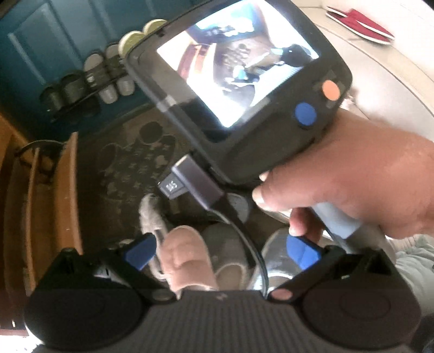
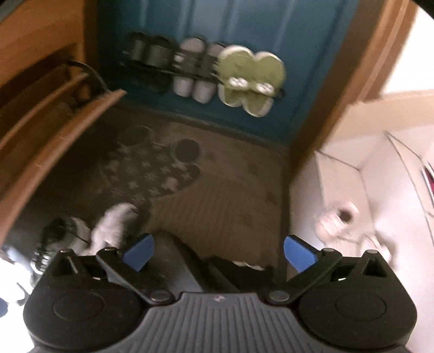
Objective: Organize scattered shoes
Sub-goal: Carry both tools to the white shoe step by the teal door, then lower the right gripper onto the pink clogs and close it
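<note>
My left gripper (image 1: 221,251) is open above a pink slipper (image 1: 187,258) and grey slippers (image 1: 230,252) lying on the doormat (image 1: 130,163). The right hand-held device (image 1: 238,89), held by a hand, fills the upper middle of the left wrist view. My right gripper (image 2: 219,252) is open and empty over the mat (image 2: 222,201). A rack on the blue door (image 2: 190,19) holds dark slippers (image 2: 149,50), grey slippers (image 2: 195,70) and green slippers (image 2: 249,78). A white sneaker (image 2: 114,225) and a dark shoe (image 2: 62,230) lie at lower left. Red slippers (image 1: 360,23) lie on the tile floor.
A wooden cabinet (image 2: 40,130) with a shelf stands on the left. A white shoe (image 2: 339,220) lies on the pale tile floor (image 2: 379,163) at right. A wooden door frame (image 2: 339,95) borders the mat.
</note>
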The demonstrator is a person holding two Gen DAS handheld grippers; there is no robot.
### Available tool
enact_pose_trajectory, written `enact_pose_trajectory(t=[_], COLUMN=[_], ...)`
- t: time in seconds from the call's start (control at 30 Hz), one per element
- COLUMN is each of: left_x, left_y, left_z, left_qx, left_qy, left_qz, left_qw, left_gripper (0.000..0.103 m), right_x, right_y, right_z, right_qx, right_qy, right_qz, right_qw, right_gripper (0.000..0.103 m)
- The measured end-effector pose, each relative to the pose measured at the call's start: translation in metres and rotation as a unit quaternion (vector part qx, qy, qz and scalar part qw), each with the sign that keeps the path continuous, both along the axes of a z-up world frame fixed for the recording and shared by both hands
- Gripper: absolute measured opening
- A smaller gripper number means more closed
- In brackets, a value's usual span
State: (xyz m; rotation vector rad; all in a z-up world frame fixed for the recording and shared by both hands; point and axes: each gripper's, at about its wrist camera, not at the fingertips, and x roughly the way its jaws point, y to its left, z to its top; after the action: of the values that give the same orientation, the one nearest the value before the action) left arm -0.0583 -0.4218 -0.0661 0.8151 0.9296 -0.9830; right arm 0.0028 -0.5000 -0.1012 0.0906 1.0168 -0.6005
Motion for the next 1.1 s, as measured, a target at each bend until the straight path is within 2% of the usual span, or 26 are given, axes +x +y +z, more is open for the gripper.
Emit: enact_pose_trajectory(t=[0.1,0.23,0.33,0.4,0.5,0.67,0.87,1.1], left_x=[-0.017,-0.036,-0.052,-0.056,-0.058,-0.052,-0.051,-0.061], left_y=[-0.006,-0.015,-0.023,-0.027,-0.032,-0.043,-0.058,-0.066], left_z=[-0.010,-0.030,-0.038,-0.043,-0.044,-0.049,-0.058,-0.065], left_qx=[0.002,0.015,0.033,0.036,0.028,0.015,-0.003,-0.006], left_qy=[-0.004,-0.010,-0.038,-0.043,-0.023,-0.023,-0.016,0.003], left_qz=[-0.028,-0.060,-0.082,-0.091,-0.101,-0.120,-0.120,-0.130], left_qw=[0.9996,0.9980,0.9954,0.9942,0.9942,0.9924,0.9926,0.9914], left_gripper=[0.103,0.103,0.103,0.103,0.103,0.103,0.103,0.100], right_x=[-0.020,-0.049,-0.065,-0.075,-0.090,-0.110,-0.119,-0.127], right_y=[-0.011,-0.027,-0.038,-0.044,-0.052,-0.065,-0.076,-0.082], right_z=[-0.010,-0.025,-0.032,-0.035,-0.038,-0.038,-0.040,-0.050], right_qx=[0.011,0.022,0.038,0.043,0.051,0.051,0.041,0.045], right_qy=[0.011,0.027,0.043,0.048,0.052,0.053,0.054,0.056], right_qz=[-0.023,-0.062,-0.082,-0.094,-0.111,-0.133,-0.150,-0.182], right_qw=[1.000,0.997,0.995,0.993,0.991,0.988,0.986,0.981], right_gripper=[0.095,0.086,0.081,0.074,0.068,0.059,0.049,0.047])
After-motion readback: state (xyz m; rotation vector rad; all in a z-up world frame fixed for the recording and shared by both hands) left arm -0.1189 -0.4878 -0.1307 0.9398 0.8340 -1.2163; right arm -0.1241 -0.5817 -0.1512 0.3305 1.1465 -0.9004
